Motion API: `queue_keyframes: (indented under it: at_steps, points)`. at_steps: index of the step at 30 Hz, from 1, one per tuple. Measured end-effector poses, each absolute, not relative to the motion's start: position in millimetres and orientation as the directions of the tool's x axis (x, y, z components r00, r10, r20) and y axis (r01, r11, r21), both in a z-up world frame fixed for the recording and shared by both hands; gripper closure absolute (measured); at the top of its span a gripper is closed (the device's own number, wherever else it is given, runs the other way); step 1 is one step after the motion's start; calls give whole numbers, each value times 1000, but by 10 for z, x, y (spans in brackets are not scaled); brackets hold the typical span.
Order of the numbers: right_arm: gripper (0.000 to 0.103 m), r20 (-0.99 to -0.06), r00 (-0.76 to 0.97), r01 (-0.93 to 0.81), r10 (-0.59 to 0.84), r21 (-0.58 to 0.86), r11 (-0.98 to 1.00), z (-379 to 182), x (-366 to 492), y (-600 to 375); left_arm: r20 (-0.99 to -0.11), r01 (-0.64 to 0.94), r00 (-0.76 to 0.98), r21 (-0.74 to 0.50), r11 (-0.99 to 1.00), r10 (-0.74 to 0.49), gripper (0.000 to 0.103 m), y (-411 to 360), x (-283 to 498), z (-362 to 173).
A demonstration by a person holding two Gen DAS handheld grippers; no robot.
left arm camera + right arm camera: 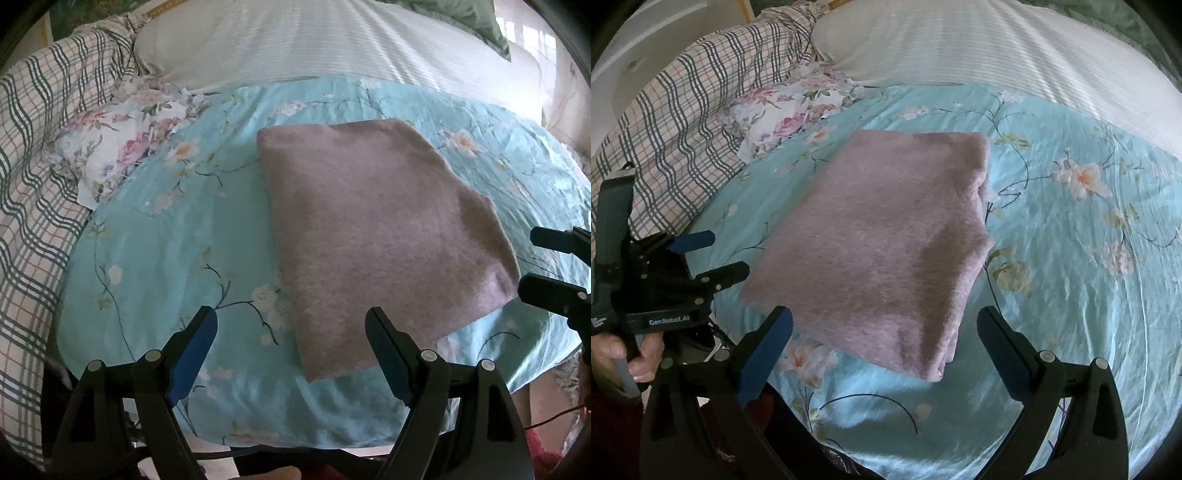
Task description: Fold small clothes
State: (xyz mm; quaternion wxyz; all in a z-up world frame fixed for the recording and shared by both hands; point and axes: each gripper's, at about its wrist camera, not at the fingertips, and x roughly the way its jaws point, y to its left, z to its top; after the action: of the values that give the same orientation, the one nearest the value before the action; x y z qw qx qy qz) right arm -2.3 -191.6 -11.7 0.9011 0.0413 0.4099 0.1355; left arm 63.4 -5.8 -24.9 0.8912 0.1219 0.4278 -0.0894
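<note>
A mauve fuzzy garment (373, 236) lies folded into a thick rectangle on the turquoise floral bedspread (155, 258); it also shows in the right wrist view (879, 240). My left gripper (291, 317) is open and empty, hovering just short of the garment's near edge. My right gripper (884, 321) is open and empty, above the garment's near edge. The right gripper's fingers (554, 266) show at the right edge of the left wrist view. The left gripper (713, 254) shows at the left of the right wrist view, held by a hand.
A crumpled white floral cloth (122, 147) lies at the far left of the bedspread. A plaid quilt (40, 177) is bunched along the left. A white ribbed cover (332, 40) and pillow lie behind. The bed's near edge (295, 439) is just below the grippers.
</note>
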Motion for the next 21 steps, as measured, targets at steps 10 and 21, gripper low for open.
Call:
queue_keyframes:
  at_steps: [10,21]
  points:
    - [3,-738,620,-199,268,183,963,-189,-45,-1939,-785,273,619,168,947,-39,20,-126,614,-282]
    - [3,-730,616,-249,297,177,952,-80,-4,-1877,-765,285,642,185,940,-45,20,-160,608,-195]
